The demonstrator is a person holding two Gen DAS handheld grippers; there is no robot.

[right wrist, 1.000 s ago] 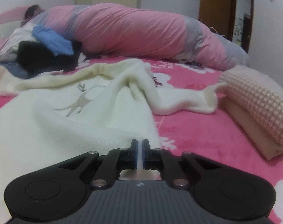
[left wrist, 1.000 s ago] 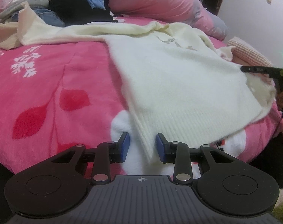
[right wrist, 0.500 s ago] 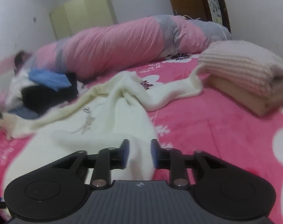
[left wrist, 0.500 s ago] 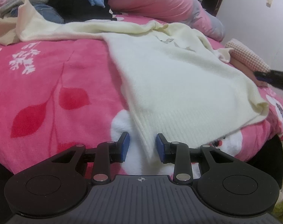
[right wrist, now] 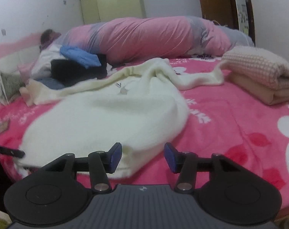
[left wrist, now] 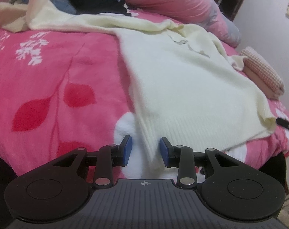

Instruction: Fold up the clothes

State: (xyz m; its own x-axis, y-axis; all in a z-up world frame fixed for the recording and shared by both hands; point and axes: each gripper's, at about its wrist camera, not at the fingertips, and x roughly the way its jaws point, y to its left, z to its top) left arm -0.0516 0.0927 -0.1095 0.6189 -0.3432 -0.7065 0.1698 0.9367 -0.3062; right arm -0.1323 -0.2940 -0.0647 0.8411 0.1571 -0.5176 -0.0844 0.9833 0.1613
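Note:
A cream knit sweater [left wrist: 184, 87] with a small deer print lies spread on the pink bed; it also shows in the right wrist view [right wrist: 110, 118]. One sleeve stretches left, the other right. My left gripper [left wrist: 146, 149] is open, its blue pads on either side of the hem's left corner. My right gripper [right wrist: 143, 157] is open at the hem's right corner, which lies loose between and in front of its pads. The right gripper's tip [left wrist: 286, 124] shows at the right edge of the left wrist view.
A pink floral bedspread [left wrist: 49, 87] covers the bed. A pile of unfolded clothes [right wrist: 74, 66] lies at the far left. A rolled pink quilt [right wrist: 144, 36] runs along the back. A folded pink checked garment [right wrist: 258, 72] sits at the right.
My right gripper has opened and let go of the sweater's hem corner, then drawn back and lowered. The sweater has settled flat. My left gripper stays open at the left corner.

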